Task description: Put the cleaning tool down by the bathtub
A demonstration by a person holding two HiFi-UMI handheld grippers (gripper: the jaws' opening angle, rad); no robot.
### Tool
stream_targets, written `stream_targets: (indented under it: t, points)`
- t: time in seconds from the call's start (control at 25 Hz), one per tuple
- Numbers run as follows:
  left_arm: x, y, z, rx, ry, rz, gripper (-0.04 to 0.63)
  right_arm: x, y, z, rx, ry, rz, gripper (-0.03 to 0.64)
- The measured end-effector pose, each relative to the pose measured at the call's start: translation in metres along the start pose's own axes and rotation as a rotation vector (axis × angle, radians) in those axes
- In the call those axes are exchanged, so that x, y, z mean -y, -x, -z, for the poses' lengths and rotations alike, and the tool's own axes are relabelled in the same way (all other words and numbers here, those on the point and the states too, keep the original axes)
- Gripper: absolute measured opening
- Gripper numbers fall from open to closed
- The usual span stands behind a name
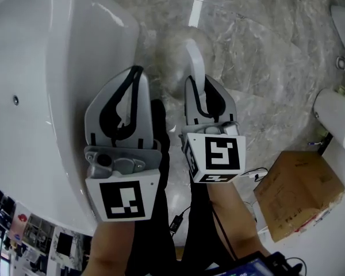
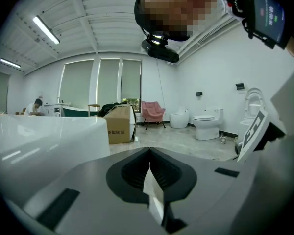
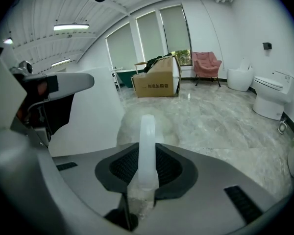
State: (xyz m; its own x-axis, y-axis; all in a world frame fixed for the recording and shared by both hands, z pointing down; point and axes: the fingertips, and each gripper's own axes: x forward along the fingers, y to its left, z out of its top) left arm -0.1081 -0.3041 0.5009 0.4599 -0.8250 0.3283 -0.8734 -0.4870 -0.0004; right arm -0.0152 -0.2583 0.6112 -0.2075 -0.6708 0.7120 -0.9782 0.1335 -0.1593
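Note:
The cleaning tool has a white curved handle (image 1: pixel 194 59) and a pale round head (image 1: pixel 173 73) that hangs over the marble floor beside the white bathtub (image 1: pixel 40 96). My right gripper (image 1: pixel 198 85) is shut on the handle, which rises between the dark pads (image 3: pixel 147 146) in the right gripper view, with the head (image 3: pixel 130 126) beyond and the tub wall (image 3: pixel 95 111) to the left. My left gripper (image 1: pixel 135 72) hovers by the tub's outer edge, shut with nothing in it; in the left gripper view its jaws (image 2: pixel 149 153) meet, with the tub rim (image 2: pixel 39 136) at the left.
A cardboard box (image 1: pixel 296 191) sits on the floor at the lower right, with a toilet (image 1: pixel 339 114) behind it. A cable (image 1: pixel 178 220) lies by the person's dark trouser legs. Farther off stand another box (image 3: pixel 159 80), a pink chair (image 3: pixel 207 62) and a toilet (image 3: pixel 274 99).

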Motion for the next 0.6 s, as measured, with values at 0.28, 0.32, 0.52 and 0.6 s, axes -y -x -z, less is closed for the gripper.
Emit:
stream_targets:
  t: [0.28,0.32,0.52,0.6]
  points:
    - [-0.003,-0.011,0.045,-0.022,0.009,-0.016,0.015,0.000,-0.033,0.037,-0.019,-0.029,-0.003,0.098]
    - [-0.004,-0.012,0.050,-0.024,0.007,-0.017,0.015,-0.001,-0.038,0.042,-0.023,-0.032,-0.007,0.098]
    - [-0.007,-0.018,0.077,-0.034,-0.001,-0.021,0.015,-0.003,-0.060,0.061,-0.039,-0.034,-0.016,0.098]
    - [-0.008,-0.019,0.089,-0.040,-0.002,-0.019,0.015,-0.003,-0.069,0.070,-0.050,-0.030,-0.020,0.098]
